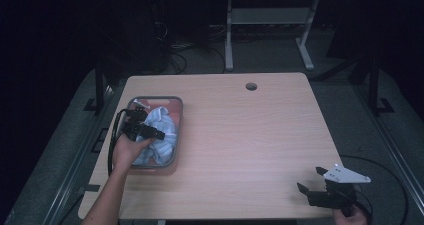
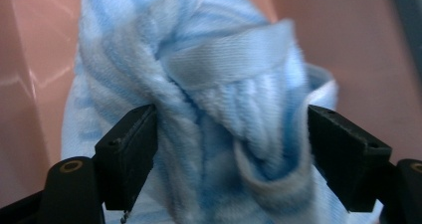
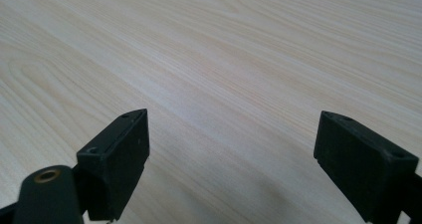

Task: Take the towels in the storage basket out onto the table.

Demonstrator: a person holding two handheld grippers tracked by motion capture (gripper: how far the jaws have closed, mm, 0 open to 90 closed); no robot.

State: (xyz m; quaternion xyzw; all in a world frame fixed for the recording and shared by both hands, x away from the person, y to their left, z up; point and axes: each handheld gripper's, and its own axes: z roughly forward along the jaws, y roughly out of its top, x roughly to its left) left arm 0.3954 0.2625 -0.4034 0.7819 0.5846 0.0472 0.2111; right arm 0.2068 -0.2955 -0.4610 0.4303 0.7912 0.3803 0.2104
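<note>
1. Our right gripper (image 1: 314, 181) hovers low at the near corner of the table (image 1: 250, 135), jaws spread wide, nothing between them.
2. Our left gripper (image 2: 231, 134) has its jaws open around the blue towel (image 2: 219, 84), pads touching its folds; we cannot tell how firmly.
3. The towel sits bunched in the tray (image 1: 177, 135) beyond; its lower half is cut off.

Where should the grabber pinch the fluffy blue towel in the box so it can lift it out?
Best on the raised, bunched fold of the blue towel with the flat hem band running over it. That ridge sticks up from the crumpled pile in the tray, so come straight down from above, one jaw on each side. The left gripper already straddles it, jaws wide against the cloth on both sides.
</note>
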